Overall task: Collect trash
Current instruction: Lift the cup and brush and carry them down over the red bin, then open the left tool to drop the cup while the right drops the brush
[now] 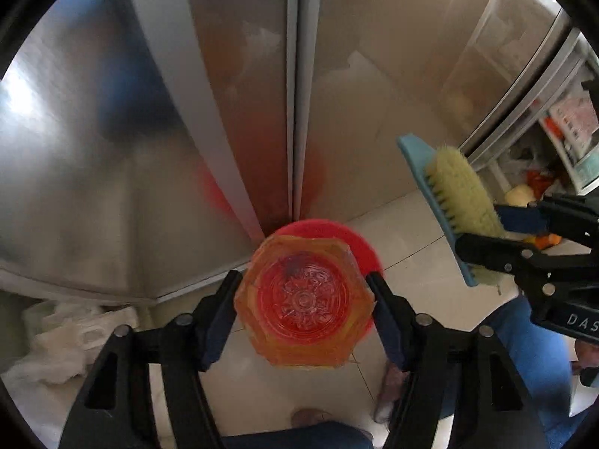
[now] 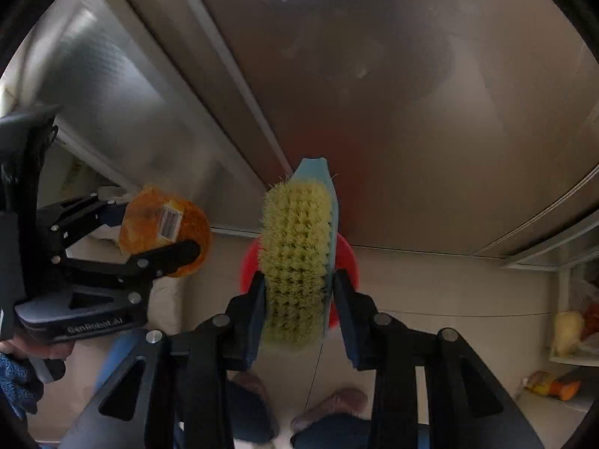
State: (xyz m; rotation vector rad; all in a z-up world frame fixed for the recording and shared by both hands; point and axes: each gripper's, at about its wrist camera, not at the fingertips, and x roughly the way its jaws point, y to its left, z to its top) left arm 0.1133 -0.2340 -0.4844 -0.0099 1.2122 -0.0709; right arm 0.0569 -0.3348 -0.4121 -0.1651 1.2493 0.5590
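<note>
My left gripper [image 1: 305,288] is shut on an orange faceted see-through container [image 1: 303,307], whose patterned base faces the camera. In the right wrist view the same container [image 2: 149,224] shows a barcode label, held by the left gripper [image 2: 159,228] at the left. My right gripper [image 2: 299,278] is shut on a blue-backed scrubbing brush [image 2: 295,243] with yellow-green bristles. That brush [image 1: 460,194] and the right gripper [image 1: 483,232] appear at the right of the left wrist view. A red round thing [image 1: 359,243] [image 2: 249,262] lies on the floor below both, mostly hidden.
Steel fridge doors [image 1: 243,93] rise straight ahead. Pale floor tiles [image 1: 411,254] lie beneath. White plastic bags [image 1: 67,336] sit at the left. A low shelf with packets [image 2: 569,333] stands at the right. A person's slippered feet [image 2: 333,404] and jeans are below.
</note>
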